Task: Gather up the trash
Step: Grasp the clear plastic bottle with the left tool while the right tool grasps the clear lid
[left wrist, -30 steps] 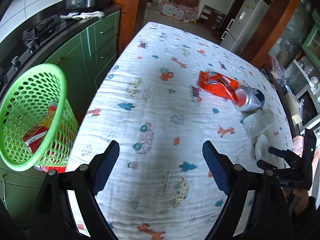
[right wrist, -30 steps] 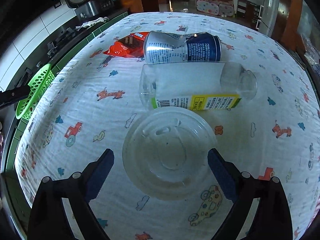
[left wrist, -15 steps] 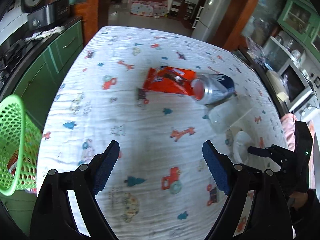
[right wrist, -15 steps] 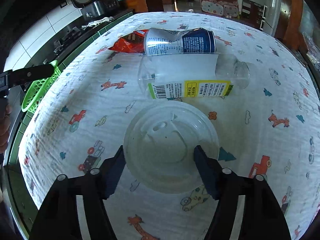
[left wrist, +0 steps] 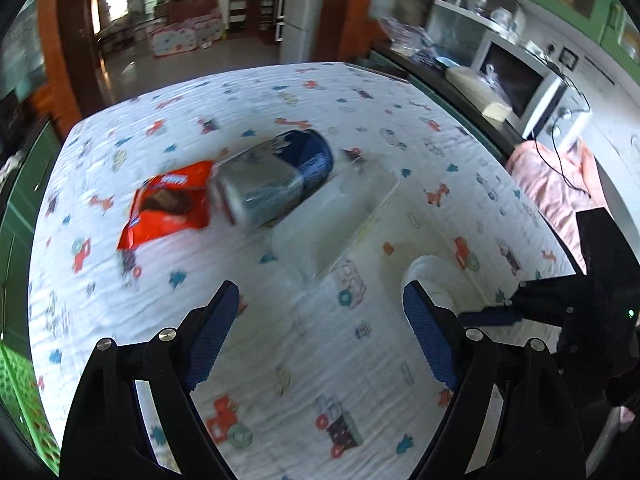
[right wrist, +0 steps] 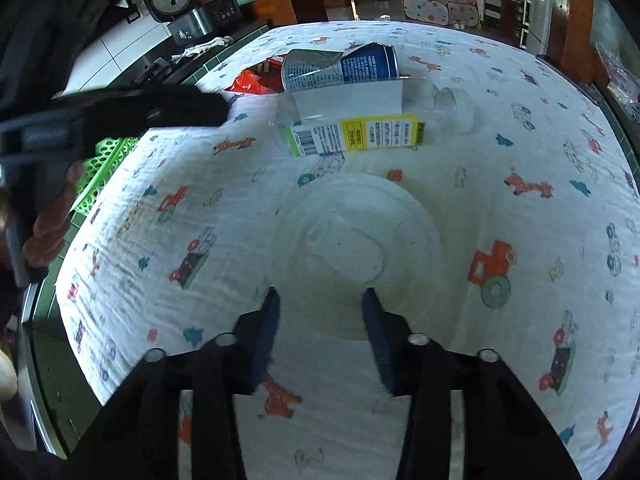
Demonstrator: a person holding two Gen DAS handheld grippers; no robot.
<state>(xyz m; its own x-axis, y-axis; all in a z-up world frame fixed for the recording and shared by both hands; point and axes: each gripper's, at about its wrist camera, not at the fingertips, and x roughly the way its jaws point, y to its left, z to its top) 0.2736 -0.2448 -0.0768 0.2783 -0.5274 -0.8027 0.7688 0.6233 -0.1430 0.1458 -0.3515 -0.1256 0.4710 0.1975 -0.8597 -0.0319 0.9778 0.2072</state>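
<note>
Each camera sits behind its own fingers, angled steeply down at the table (left wrist: 280, 360). Your left view faces the can (left wrist: 276, 180) from farther back; your right view hangs close over the lid (right wrist: 352, 248). Both share can, bottle (right wrist: 360, 120), and lid.

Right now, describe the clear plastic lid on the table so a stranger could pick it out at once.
On the table's cartoon-print cloth, a row of trash lies: red snack wrapper, crushed can, clear bottle. Nearer than the bottle sits the clear plastic lid, its near edge between the closing right gripper. It alone is flat, round and see-through.
</note>
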